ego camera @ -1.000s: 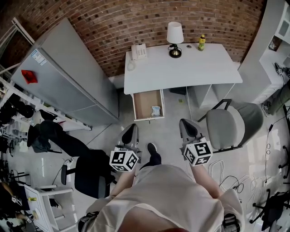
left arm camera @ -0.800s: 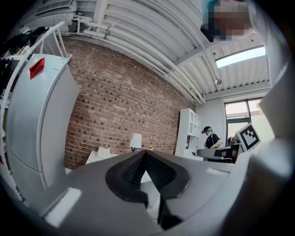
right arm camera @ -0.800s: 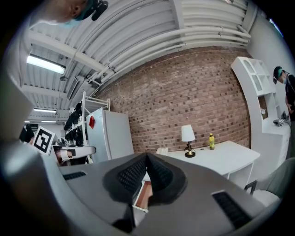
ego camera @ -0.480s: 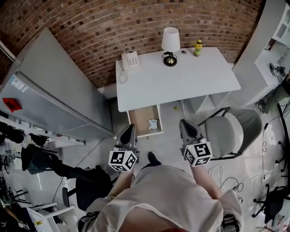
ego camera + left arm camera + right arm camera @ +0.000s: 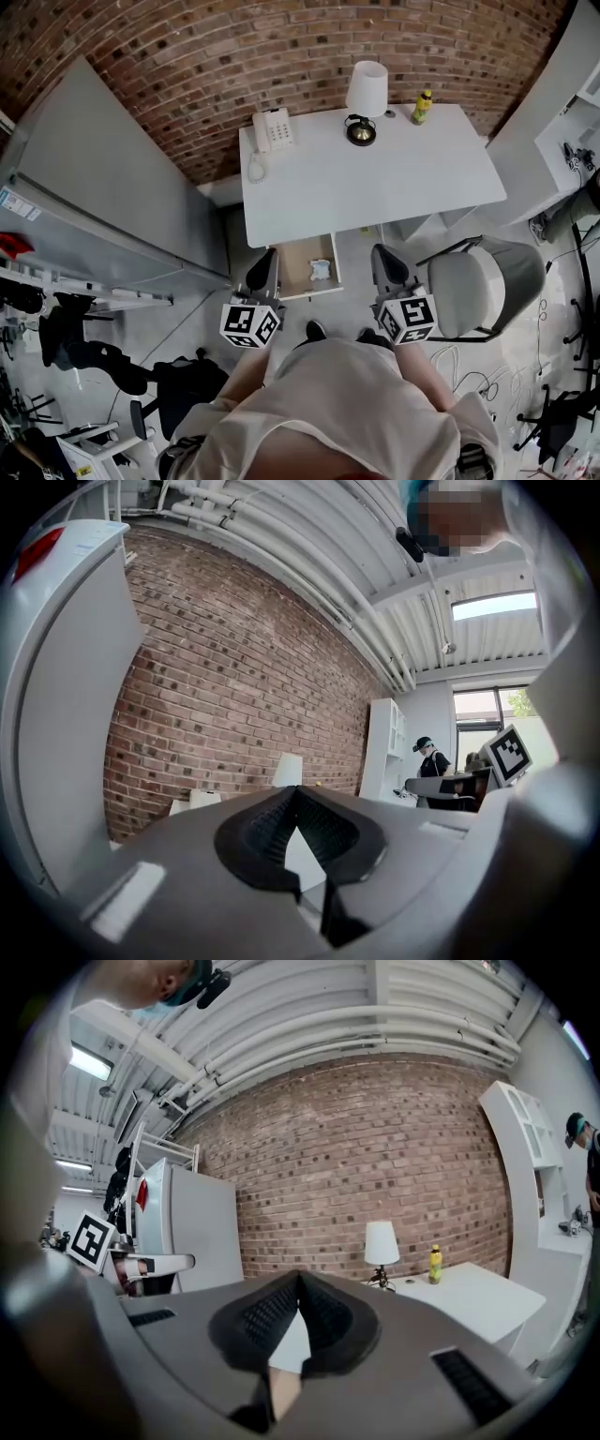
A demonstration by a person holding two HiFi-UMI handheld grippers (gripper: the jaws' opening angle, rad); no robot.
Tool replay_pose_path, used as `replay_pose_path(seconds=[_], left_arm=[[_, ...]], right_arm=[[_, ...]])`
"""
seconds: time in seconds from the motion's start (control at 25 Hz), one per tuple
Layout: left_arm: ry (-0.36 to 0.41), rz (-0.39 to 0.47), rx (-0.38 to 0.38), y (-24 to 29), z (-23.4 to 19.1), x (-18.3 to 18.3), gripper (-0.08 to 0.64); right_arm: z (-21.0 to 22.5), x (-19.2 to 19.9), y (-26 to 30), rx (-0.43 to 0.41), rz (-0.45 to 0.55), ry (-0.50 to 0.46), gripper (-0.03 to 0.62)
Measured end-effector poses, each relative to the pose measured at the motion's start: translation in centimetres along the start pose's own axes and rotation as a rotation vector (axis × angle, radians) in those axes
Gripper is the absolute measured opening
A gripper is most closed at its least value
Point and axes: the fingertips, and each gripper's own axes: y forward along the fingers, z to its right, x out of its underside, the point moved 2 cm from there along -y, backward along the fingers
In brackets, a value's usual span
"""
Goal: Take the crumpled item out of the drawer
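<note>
In the head view a wooden drawer [image 5: 298, 263] stands pulled out under the left part of a white desk [image 5: 375, 183]. A small pale crumpled item [image 5: 321, 271] lies in its right half. My left gripper [image 5: 262, 271] hangs just left of the drawer, shut and empty. My right gripper [image 5: 385, 263] is off to the drawer's right, also shut with nothing in it. In the left gripper view the pads of the left gripper [image 5: 298, 790] meet, as do those of the right gripper [image 5: 300, 1275] in the right gripper view. Both point level at the brick wall, and neither of these views shows the drawer.
On the desk stand a lamp [image 5: 366, 94], a telephone [image 5: 270, 129] and a yellow bottle [image 5: 423, 106]. A grey chair [image 5: 487, 281] sits right of the right gripper. A tall grey cabinet [image 5: 103, 178] fills the left. White shelves [image 5: 530, 1147] stand at the far right.
The person has walked towards the desk. Both grippers have come up beside the open drawer, which was well ahead of them before. Both stayed shut.
</note>
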Motion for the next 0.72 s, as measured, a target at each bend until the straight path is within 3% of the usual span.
replay_pose_path(seconds=[0.36,0.72], left_arm=[[-0.054,-0.023,-0.077,2.8,1.9,1.5,0.008],[-0.064,-0.114,-0.105,5.6,2.5,5.3,0.009]], right_arm=[[4.0,0.4,1.5,-0.073,-0.048,0.008,0.008],[6.3,3.1,3.5,-0.123,-0.116,0.045,0.008]])
